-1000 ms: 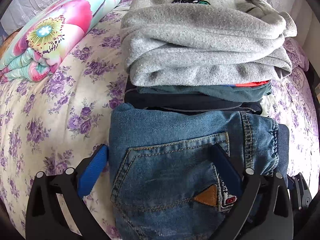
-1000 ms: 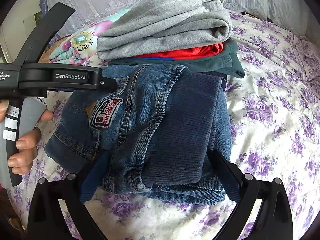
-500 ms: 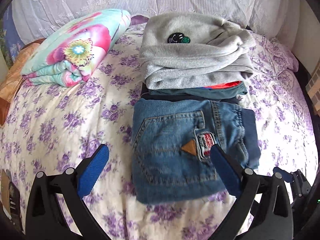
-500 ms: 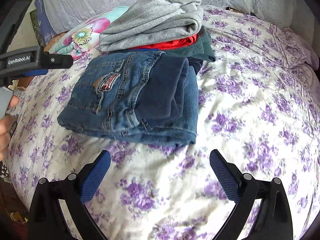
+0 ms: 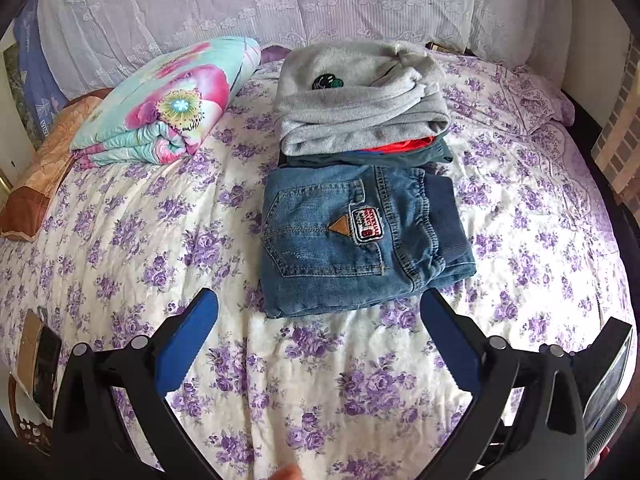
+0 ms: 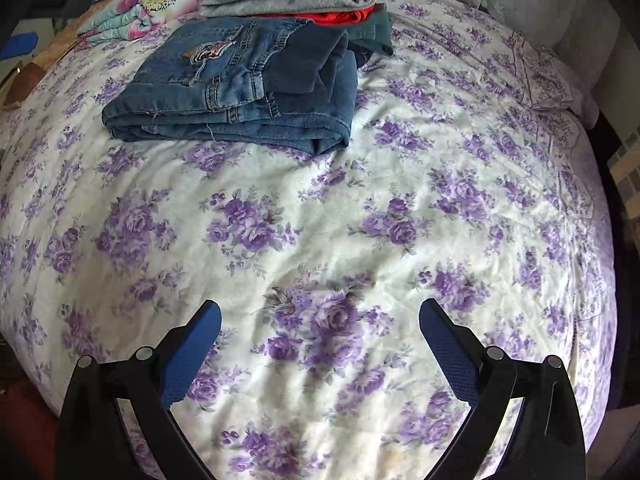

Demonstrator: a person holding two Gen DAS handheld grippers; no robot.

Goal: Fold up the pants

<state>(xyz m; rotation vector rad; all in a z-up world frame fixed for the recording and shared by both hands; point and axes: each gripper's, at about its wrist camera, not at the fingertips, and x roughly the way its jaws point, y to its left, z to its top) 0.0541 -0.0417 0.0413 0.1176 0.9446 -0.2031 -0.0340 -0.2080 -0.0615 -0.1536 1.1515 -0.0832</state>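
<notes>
- Our left gripper [image 5: 318,312] is spread wide, nothing in it.
- Our right gripper [image 6: 320,316] too, wide and empty over the floral bedspread [image 6: 320,220].
- Folded jeans [image 5: 356,236] lie against the clothes pile [image 5: 360,100].

Jeans [image 5: 352,240]: matt blue denim, ribbed knit waistband, stitched cloth patch. Grey sweater [image 5: 360,96] at 12 o'clock: fuzzy fleece. Bedsheet [image 6: 320,220]: matt crinkled floral cotton. Gripper pads [image 5: 188,344]: textured blue rubber on matt black plastic.
</notes>
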